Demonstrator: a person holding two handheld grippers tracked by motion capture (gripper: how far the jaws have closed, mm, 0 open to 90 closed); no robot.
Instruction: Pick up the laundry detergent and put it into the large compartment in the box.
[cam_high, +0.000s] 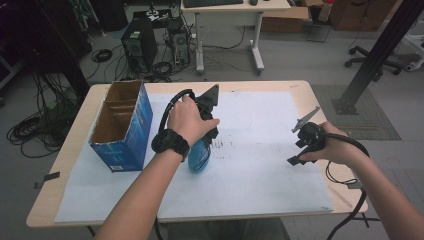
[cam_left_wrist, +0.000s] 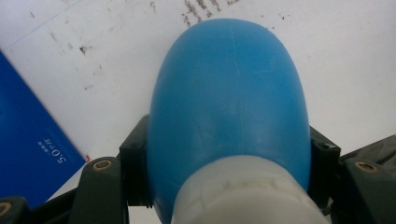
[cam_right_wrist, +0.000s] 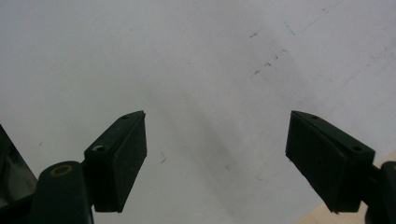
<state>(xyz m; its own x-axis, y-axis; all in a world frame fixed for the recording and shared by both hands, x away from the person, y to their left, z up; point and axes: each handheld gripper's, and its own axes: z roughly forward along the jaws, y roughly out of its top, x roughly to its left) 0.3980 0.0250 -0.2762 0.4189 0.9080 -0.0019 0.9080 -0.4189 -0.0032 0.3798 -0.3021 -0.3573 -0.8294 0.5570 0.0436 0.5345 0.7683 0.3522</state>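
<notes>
Jaws of the left gripper (cam_left_wrist: 229, 186) clamp both sides of a smooth, rounded blue bottle (cam_left_wrist: 229, 93) with a white collar, over the white-papered counter (cam_high: 260, 175) beside a blue cardboard box (cam_high: 122, 125), while the right gripper (cam_right_wrist: 215, 158) hangs with jaws wide apart.

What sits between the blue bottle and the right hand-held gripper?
Nothing: in the high view, only bare white sheet lies between the bottle and the right hand-held gripper.
</notes>
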